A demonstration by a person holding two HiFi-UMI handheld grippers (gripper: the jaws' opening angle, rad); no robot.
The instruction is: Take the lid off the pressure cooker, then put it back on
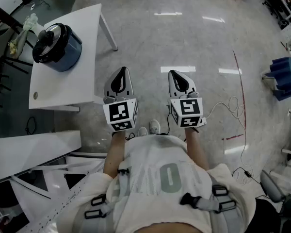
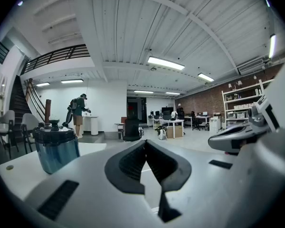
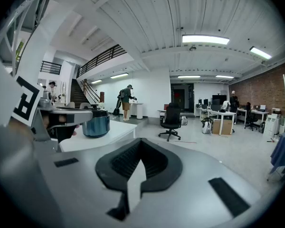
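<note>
Nearest me is the wearer's white shirt (image 1: 160, 178), with 2 shoes (image 1: 149, 128) on the grey floor (image 1: 194, 38) just past it. Both grippers are held out side by side above that floor, level with each other. The left gripper (image 1: 121, 72) has its jaws pressed together with nothing between them. The right gripper (image 1: 177, 74) is the same, tips meeting and empty. Neither touches anything.

Beyond them, off to the left, stands a white table (image 1: 72, 84); in the head view its near edge shows just left of the left gripper. On the table's far part sits the blue cooker (image 1: 63, 52), upright, with its black lid (image 1: 49, 39) on top, well apart from both grippers.

Farther back, the right gripper view shows an open office with 1 black chair (image 3: 171, 120) and a person (image 3: 127, 99) standing by the far wall.
</note>
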